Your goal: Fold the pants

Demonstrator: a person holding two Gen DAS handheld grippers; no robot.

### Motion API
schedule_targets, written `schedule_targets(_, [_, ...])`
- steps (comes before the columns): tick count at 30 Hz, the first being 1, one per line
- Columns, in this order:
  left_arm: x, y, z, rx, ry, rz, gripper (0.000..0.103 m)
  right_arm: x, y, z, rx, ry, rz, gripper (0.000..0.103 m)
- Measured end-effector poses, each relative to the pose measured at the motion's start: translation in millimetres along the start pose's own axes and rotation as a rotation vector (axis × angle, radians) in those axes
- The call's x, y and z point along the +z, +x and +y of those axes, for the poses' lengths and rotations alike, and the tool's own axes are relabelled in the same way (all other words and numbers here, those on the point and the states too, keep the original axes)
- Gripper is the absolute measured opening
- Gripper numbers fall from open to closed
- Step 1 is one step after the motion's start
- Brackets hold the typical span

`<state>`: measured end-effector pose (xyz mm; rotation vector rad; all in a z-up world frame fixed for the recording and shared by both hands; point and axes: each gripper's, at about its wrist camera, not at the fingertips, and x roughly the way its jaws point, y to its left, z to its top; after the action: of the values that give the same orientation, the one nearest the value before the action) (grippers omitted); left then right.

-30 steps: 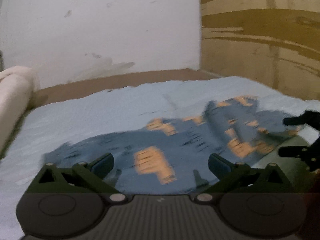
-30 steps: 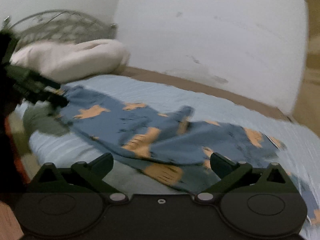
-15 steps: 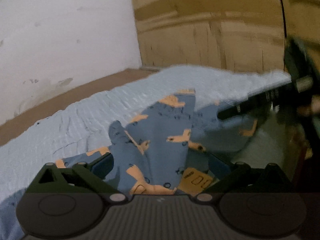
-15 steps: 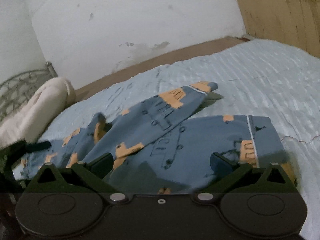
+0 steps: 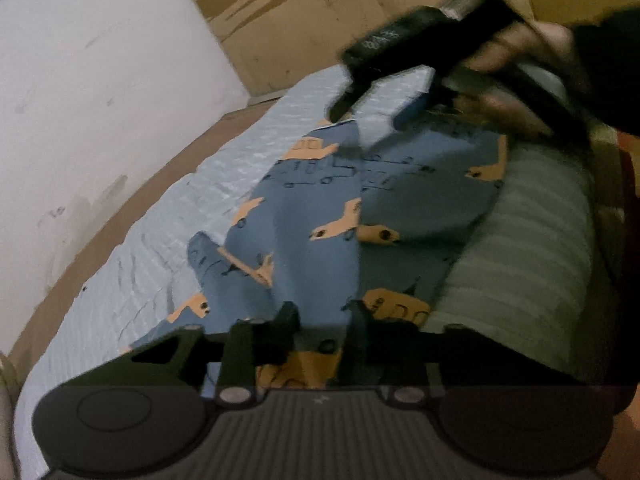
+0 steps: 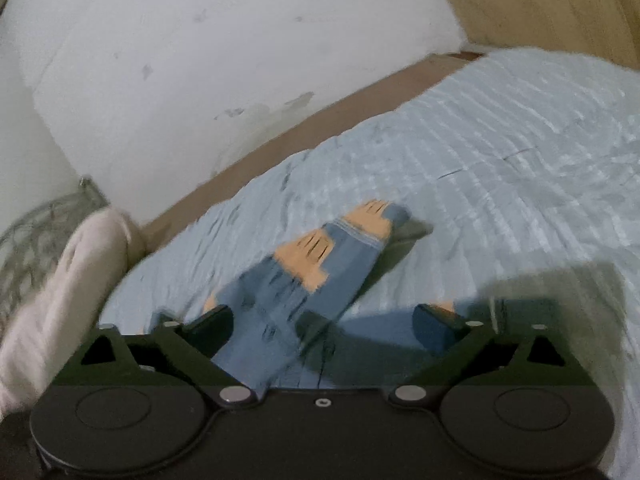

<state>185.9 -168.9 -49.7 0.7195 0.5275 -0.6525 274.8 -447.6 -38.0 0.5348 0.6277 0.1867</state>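
The pants (image 5: 320, 216), blue with an orange print, are seen spread on a bed covered by a pale blue ribbed bedspread (image 5: 168, 248); a brown bed edge and a marked white wall (image 5: 100, 80) are seen beyond it, and wooden panelling (image 5: 320, 8) is seen at the far end.

In the left wrist view, the left gripper (image 5: 320, 322) is seen low over the near edge of the pants; its jaws are closing and stand narrow, with a bunched fold of the blue and orange cloth caught between them; the cloth is seen to rise in a ridge from the fingertips toward the middle of the garment. Whether the pads already press fully cannot be told for certain, though the fabric is gathered at them.

In the same view the right gripper (image 5: 380, 112) is seen at the far end of the pants, blurred, borne by a hand (image 5: 516, 52); its fingers are spread above the cloth.

In the right wrist view, the right gripper (image 6: 324, 324) is seen with its jaws wide and only beginning to close; a pant leg (image 6: 320, 264) is seen running away between the fingers, and blue cloth lies under both; no pad is seen pressing on it. A pale pillow (image 6: 60, 288) is seen at the left, against a metal bed frame (image 6: 32, 232).
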Motion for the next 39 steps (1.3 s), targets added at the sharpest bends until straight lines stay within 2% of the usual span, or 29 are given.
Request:
schedule_targets(4, [-1,0,-5,-0.005,0.037,0.000,0.028,24,16,-13,-0.014,0.086,-0.012,0.086])
schedule_targets(7, [-1,1,-5,-0.017,0.047,0.006,0.028,36,28,-21,-0.013,0.138,0.012,0.082])
schedule_targets(9, [-1,2,-6,-0.019,0.050,0.010,0.026,41,37,-26,-0.018,0.162,0.035,0.075])
schedule_targets(10, [0,2,-5,-0.024,0.049,0.013,0.019,43,40,-28,-0.018,0.172,0.046,0.063])
schedule_targets(11, [0,3,-5,-0.028,0.042,0.017,0.014,44,43,-28,-0.018,0.180,0.056,0.046])
schedule_targets(12, [1,3,-4,-0.023,0.032,0.022,0.007,46,45,-28,-0.022,0.185,0.066,0.036])
schedule_targets(13, [2,2,-2,-0.017,0.015,0.024,0.003,47,46,-27,-0.031,0.184,0.067,0.020])
schedule_targets(14, [2,0,1,-0.018,-0.003,0.021,0.003,47,45,-24,-0.040,0.176,0.062,0.009])
schedule_targets(19, [4,-15,18,-0.026,-0.089,-0.037,0.002,59,18,-7,0.002,0.103,0.001,0.006])
schedule_targets(25, [4,-38,20,-0.053,-0.067,-0.119,0.001,60,-64,-1,0.019,0.001,-0.130,0.006])
schedule_targets(28, [1,-40,12,-0.076,-0.037,-0.121,0.001,37,-104,-10,-0.005,-0.010,-0.167,0.006])
schedule_targets(31, [-4,-36,3,-0.082,0.006,-0.106,0.001,4,-128,-23,-0.052,-0.004,-0.171,0.006])
schedule_targets(36, [-15,-32,-7,-0.090,0.025,-0.067,0.001,-44,-135,-34,-0.110,-0.012,-0.135,0.006])
schedule_targets(39, [-17,-29,-9,-0.092,0.023,-0.056,0.001,-59,-129,-40,-0.125,-0.002,-0.101,0.006])
